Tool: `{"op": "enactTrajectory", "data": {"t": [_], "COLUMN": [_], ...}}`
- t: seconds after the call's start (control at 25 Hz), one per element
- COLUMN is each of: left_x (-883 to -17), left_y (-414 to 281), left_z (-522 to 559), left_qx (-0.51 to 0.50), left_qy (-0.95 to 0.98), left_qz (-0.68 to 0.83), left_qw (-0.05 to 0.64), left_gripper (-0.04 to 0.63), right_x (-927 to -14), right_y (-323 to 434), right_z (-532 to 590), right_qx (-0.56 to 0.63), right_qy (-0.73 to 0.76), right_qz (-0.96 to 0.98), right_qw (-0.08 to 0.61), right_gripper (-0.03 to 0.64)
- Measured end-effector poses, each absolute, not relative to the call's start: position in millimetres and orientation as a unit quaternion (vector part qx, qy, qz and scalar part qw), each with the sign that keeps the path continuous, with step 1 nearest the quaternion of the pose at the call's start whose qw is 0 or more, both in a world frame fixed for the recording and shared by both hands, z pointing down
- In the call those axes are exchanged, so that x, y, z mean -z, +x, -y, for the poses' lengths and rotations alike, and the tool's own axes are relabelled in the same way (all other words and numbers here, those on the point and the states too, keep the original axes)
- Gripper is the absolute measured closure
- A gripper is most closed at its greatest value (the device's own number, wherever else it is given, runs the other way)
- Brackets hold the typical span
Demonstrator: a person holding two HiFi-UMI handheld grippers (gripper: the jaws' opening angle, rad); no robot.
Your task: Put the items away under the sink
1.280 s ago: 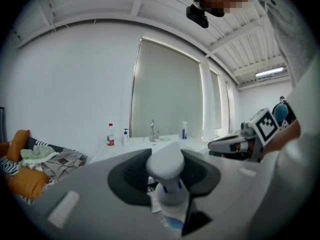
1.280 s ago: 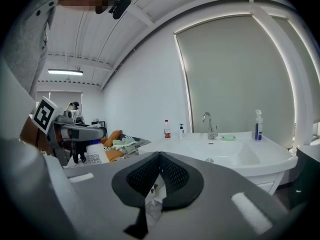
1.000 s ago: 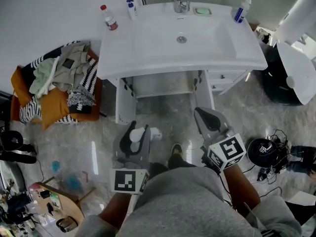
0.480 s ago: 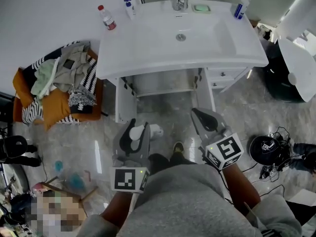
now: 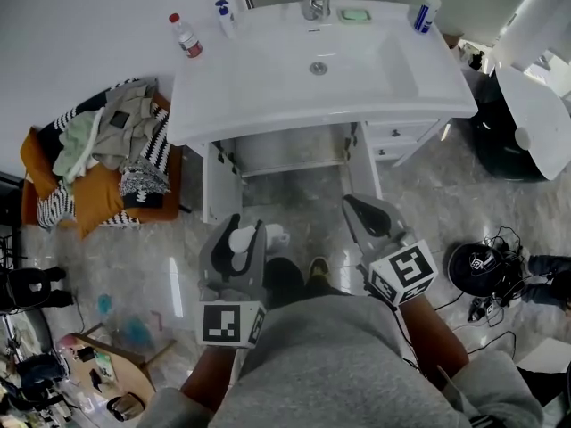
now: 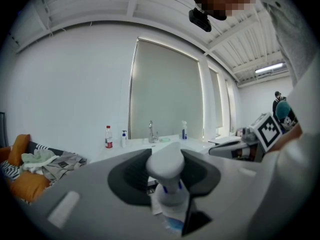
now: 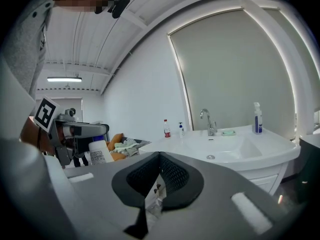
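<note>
My left gripper (image 5: 235, 232) is shut on a white bottle (image 5: 277, 236) with a rounded white cap. It is held level above the floor, in front of the white sink (image 5: 268, 87). In the left gripper view the bottle's cap (image 6: 167, 166) fills the space between the dark pads. My right gripper (image 5: 355, 207) hovers to the right at about the same height, shut with nothing in it. Below the basin the cabinet (image 5: 290, 154) stands open, its two doors swung outward. On the sink top are a red-capped bottle (image 5: 186, 36), a small pump bottle (image 5: 223, 16) and a spray bottle (image 5: 426, 7).
An orange basket of clothes (image 5: 98, 159) sits left of the cabinet. A black bin (image 5: 500, 141) with a white lid stands at the right. Cables and a round black object (image 5: 473, 275) lie on the floor by my right arm. Clutter crowds the lower left corner.
Only the head camera has shifted slightly. Both grippers stay in place and the bottle stays in the left one.
</note>
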State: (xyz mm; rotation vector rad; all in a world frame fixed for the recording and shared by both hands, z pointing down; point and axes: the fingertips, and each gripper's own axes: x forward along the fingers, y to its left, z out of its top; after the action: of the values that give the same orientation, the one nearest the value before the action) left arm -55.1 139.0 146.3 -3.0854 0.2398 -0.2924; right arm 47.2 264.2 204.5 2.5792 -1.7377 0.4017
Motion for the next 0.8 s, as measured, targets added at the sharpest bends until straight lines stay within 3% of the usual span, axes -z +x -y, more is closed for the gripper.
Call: {"op": "enactTrajectory", "data": {"t": [0.8], "left_x": [-133], "left_y": [-74], "left_z": [-140], "left_qx": [0.072], "left_qy": [-0.994], "left_qz": [-0.08], "left_qw": [0.017], "left_gripper": [0.445], "right_x": [-202], "right_y": [26], "right_z": [-270], "right_qx": [-0.119], "right_qy": [0.824], "right_qz": [0.553], "right_qw": [0.023], "right_gripper": [0.618]}}
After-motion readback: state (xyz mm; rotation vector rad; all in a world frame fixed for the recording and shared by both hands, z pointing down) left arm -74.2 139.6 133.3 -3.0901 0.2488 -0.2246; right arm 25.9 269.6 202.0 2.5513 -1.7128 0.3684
